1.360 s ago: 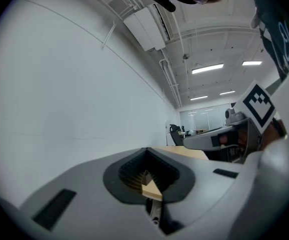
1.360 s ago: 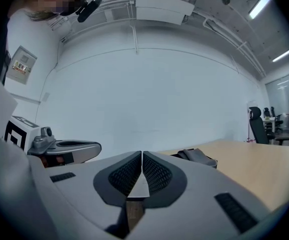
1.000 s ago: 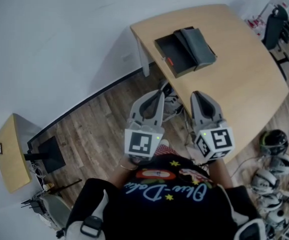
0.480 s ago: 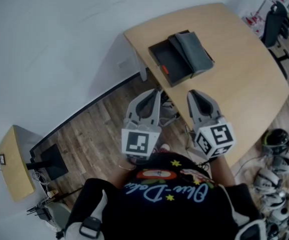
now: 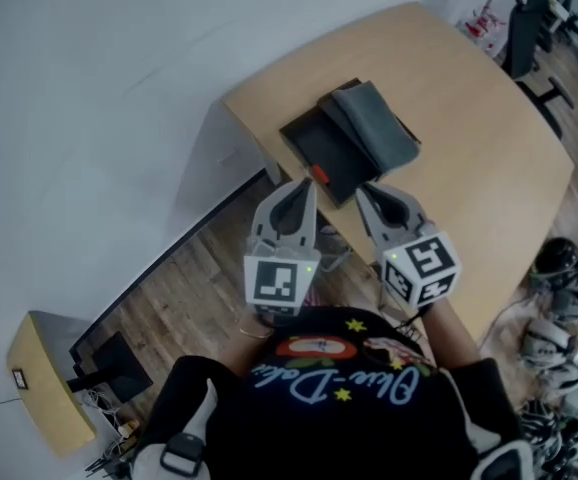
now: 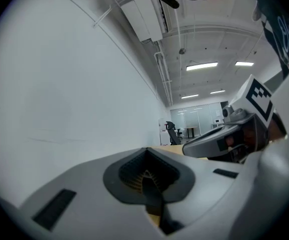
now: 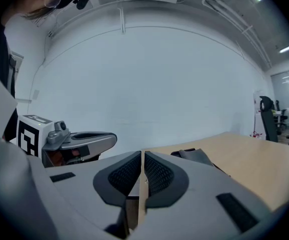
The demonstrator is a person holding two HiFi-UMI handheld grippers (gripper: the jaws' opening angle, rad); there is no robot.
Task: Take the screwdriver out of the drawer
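— Where do we have the two tools?
— We hold the left gripper [image 5: 307, 186] and the right gripper [image 5: 362, 194] side by side, near each other but apart. Both point at the near edge of the pale wooden table [image 5: 479, 138].
— And their jaws?
— In its own view the left one's jaws are clenched, with nothing between them. The right one's pads stand together too, with only a hairline slit between them, and they grasp nothing.
— Where is the drawer?
— The drawer [image 5: 321, 150] is black and shallow. It is pulled out of a grey box [image 5: 377, 128] that lies on the table near the corner by the white wall [image 5: 119, 88].
— And the screwdriver?
— We see a small red piece inside the drawer at its near corner, and we take it for the screwdriver [image 5: 318, 174], though it is too small to make out its shape. In the head view the left gripper's tips are just beside it, and we cannot tell whether they touch.
— What else do we see?
— A wood floor [image 5: 179, 288] beside the table, and an office chair [image 5: 522, 28] well beyond its far side
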